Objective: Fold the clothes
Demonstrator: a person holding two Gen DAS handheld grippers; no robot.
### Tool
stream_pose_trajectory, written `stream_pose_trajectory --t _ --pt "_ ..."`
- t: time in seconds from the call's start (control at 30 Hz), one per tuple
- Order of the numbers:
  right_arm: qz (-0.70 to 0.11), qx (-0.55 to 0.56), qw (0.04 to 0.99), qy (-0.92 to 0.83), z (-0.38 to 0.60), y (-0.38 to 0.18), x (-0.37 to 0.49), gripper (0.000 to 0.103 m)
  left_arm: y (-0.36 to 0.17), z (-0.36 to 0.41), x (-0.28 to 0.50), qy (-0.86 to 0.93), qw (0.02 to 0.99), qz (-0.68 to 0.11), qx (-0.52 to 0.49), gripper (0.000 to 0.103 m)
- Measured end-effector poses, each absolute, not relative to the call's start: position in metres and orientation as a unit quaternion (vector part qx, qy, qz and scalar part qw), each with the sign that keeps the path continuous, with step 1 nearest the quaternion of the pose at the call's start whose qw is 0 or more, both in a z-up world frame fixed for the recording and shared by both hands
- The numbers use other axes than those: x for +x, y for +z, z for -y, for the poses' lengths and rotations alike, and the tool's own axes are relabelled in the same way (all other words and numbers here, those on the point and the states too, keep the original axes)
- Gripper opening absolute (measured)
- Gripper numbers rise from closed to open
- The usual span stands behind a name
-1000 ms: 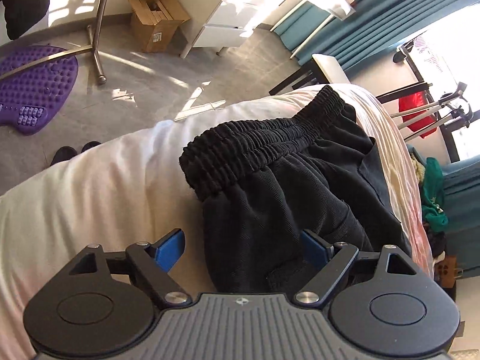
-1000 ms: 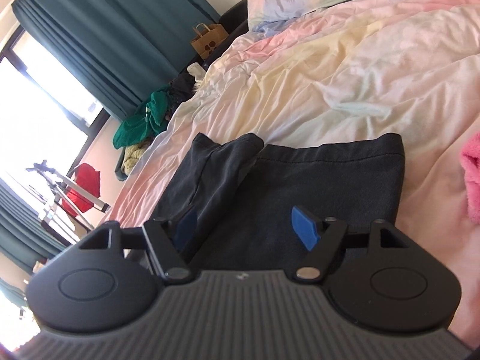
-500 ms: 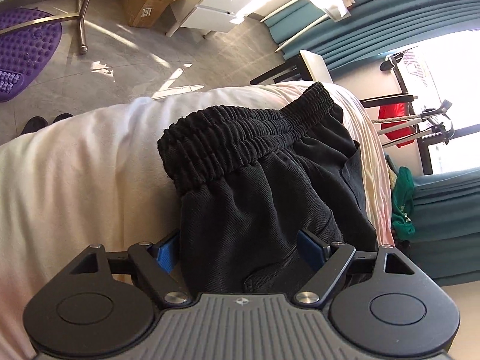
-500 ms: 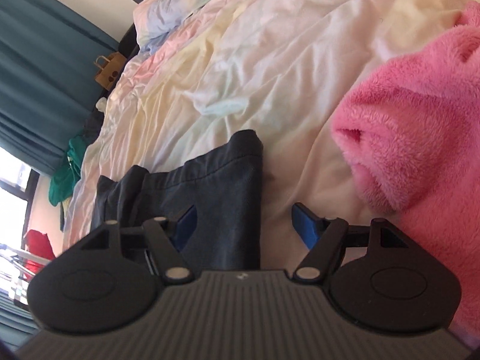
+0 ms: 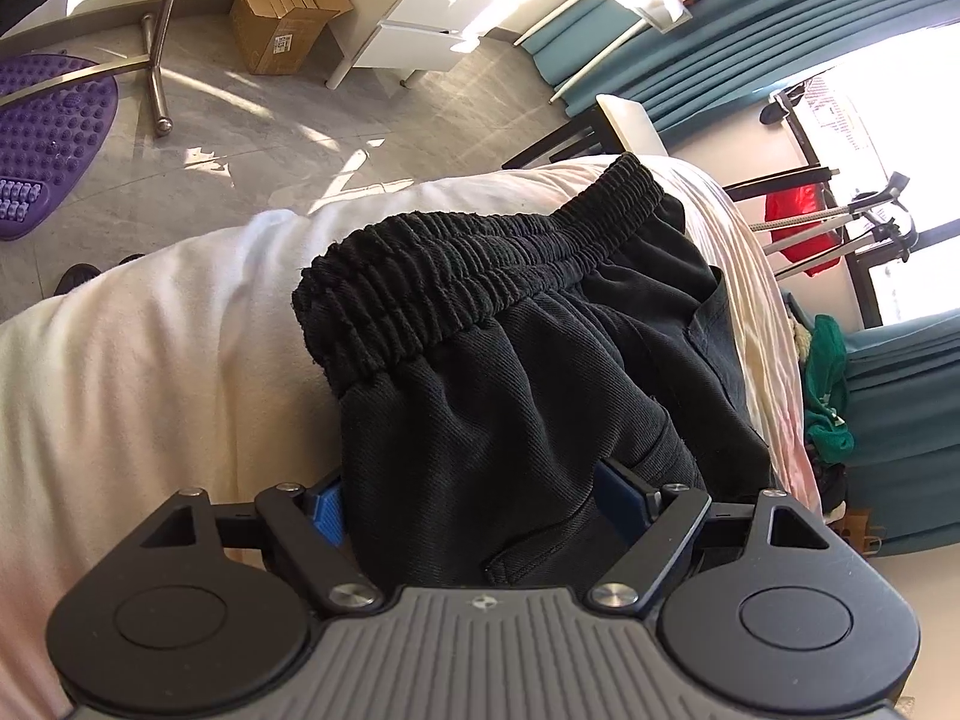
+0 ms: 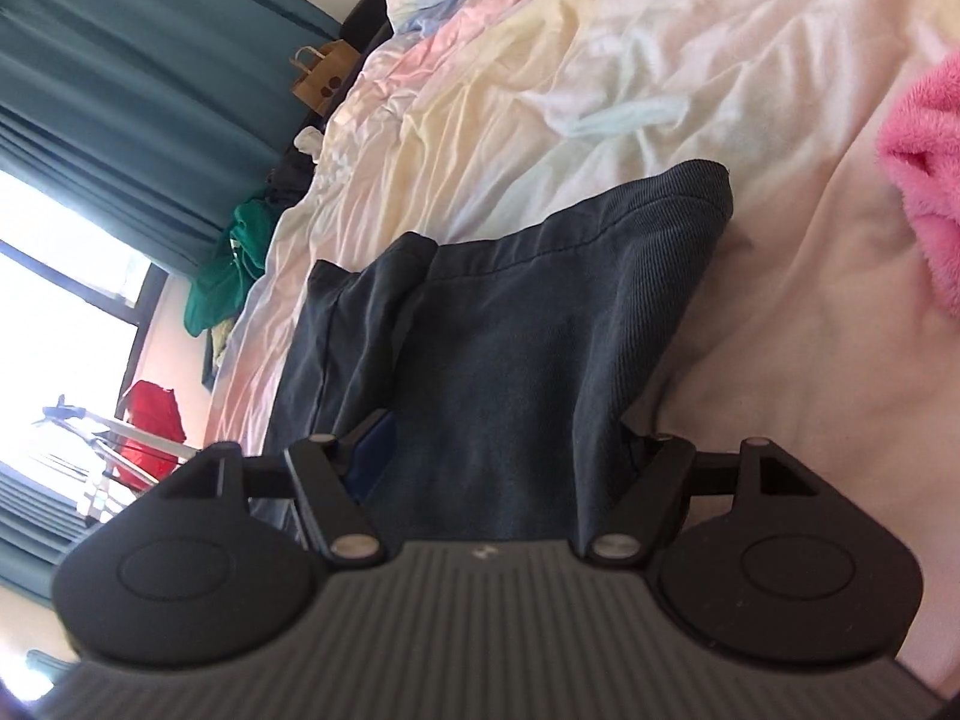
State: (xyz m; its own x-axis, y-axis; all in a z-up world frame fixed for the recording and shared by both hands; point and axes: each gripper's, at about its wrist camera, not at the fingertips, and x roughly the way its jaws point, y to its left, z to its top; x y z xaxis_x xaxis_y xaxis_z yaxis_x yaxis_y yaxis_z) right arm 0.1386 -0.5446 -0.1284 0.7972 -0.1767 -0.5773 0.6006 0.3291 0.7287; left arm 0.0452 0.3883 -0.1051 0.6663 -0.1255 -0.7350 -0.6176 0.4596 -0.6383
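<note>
- While a pair of black cotton shorts with a ribbed elastic waistband [image 5: 480,324] lies spread across the bed's pale, rumpled pastel sheet [image 6: 600,78], the left gripper [image 5: 471,501] stands over the waistband end, its jaws wide apart with the dark cloth between them.
- At the hem end, the right gripper [image 6: 504,450] straddles one leg of the shorts [image 6: 516,324], its jaws closing on the fabric.
- Beside that leg, well apart, sits a fluffy pink garment [image 6: 924,174].
- Beyond the bed's edge, a brown cardboard box [image 5: 282,12] stands on the grey floor.
</note>
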Motion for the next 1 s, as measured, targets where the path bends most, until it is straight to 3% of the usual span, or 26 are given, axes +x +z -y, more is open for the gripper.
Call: stream_pose_trajectory --t 0.07,0.13,0.2,0.23,0.43,0.47,0.5,0.57,0.87,0.93,1.0 --pt "-0.209 0.521 0.789 -0.249 0.546 -0.130 0.139 0.058 -0.110 -0.390 0.046 0.162 0.758 -0.374 -0.510 0.082" --pt "-0.218 0.531 0.778 -0.255 0.548 -0.136 0.138 0.031 -0.115 -0.390 0.050 0.156 0.750 -0.376 -0.521 0.082" --pt "-0.214 0.541 0.771 -0.259 0.551 -0.139 0.135 0.012 -0.119 -0.389 0.054 0.143 0.745 -0.377 -0.531 0.082" --pt "-0.212 0.546 0.768 -0.260 0.552 -0.140 0.133 0.008 -0.120 -0.387 0.056 0.137 0.746 -0.375 -0.534 0.081" --pt "-0.177 0.526 0.795 -0.246 0.551 -0.122 0.128 0.007 -0.112 -0.381 0.054 0.101 0.761 -0.342 -0.542 0.079" --pt "-0.165 0.518 0.804 -0.240 0.549 -0.116 0.127 0.007 -0.111 -0.381 0.053 0.109 0.762 -0.337 -0.542 0.077" --pt "-0.155 0.513 0.811 -0.234 0.547 -0.111 0.126 0.007 -0.109 -0.381 0.051 0.116 0.763 -0.332 -0.542 0.069" --pt "-0.139 0.506 0.822 -0.221 0.544 -0.103 0.126 0.007 -0.109 -0.382 0.050 0.127 0.761 -0.328 -0.545 0.066" --pt "-0.161 0.560 0.780 -0.228 0.559 -0.128 0.129 0.007 -0.120 -0.371 0.077 0.116 0.755 -0.395 -0.510 0.065" --pt "-0.164 0.564 0.777 -0.228 0.560 -0.131 0.130 0.007 -0.119 -0.365 0.082 0.112 0.772 -0.396 -0.485 0.056" --pt "-0.168 0.557 0.780 -0.229 0.558 -0.131 0.133 0.007 -0.118 -0.364 0.082 0.113 0.777 -0.391 -0.481 0.033"
